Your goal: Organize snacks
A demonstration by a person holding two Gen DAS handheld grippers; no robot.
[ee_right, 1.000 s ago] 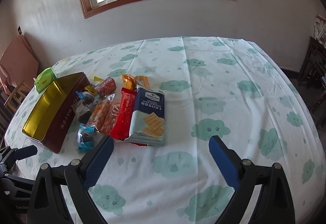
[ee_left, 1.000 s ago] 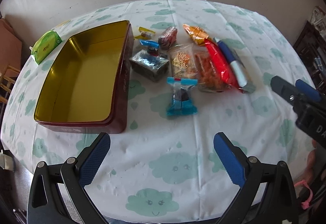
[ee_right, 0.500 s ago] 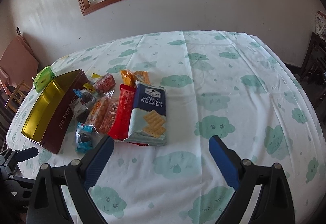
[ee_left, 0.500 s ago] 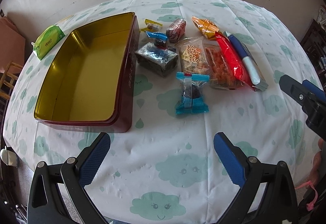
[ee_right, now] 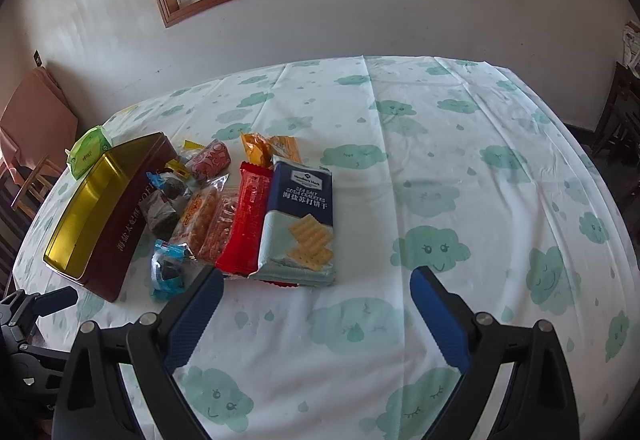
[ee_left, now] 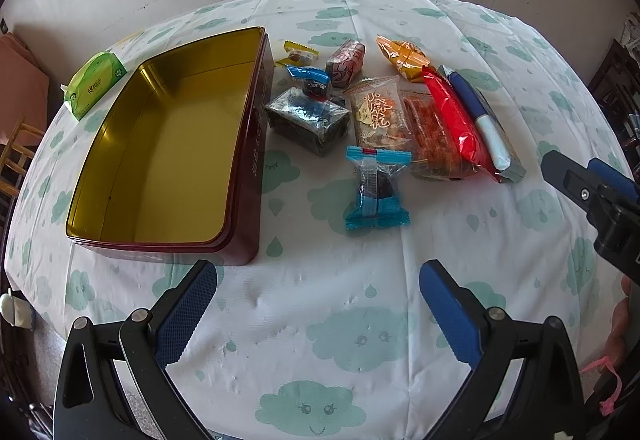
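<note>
We are reading this as the opening step — nothing is packed yet. The tin [ee_left: 168, 144], gold inside and dark red outside, is sitting open and bare at left centre of the left wrist frame. The snacks are lying in a loose cluster just right of it on the cloud-print tablecloth [ee_left: 360, 340].

The left gripper [ee_left: 316, 304] is hovering at the bottom of its frame with fingers spread wide, gripping nothing. The right gripper [ee_right: 316, 304] is likewise spread and carrying nothing.

Nearest the left gripper is the blue-wrapped cake [ee_left: 378, 192], lying apart from the rest at frame centre. We are judging it the likely first pick: descend, straddle the wrapper, pinch, lift across into the tin. For the right gripper, the cracker pack [ee_right: 300, 224] is lying just ahead of its fingers.

Hard to make out — the red packet [ee_left: 456, 124] is overlapping its neighbours, so their edges are hidden. The cracker pack is showing only edge-on in the left view. The green tissue pack [ee_left: 94, 84], upper left, is probably not a snack.
</note>
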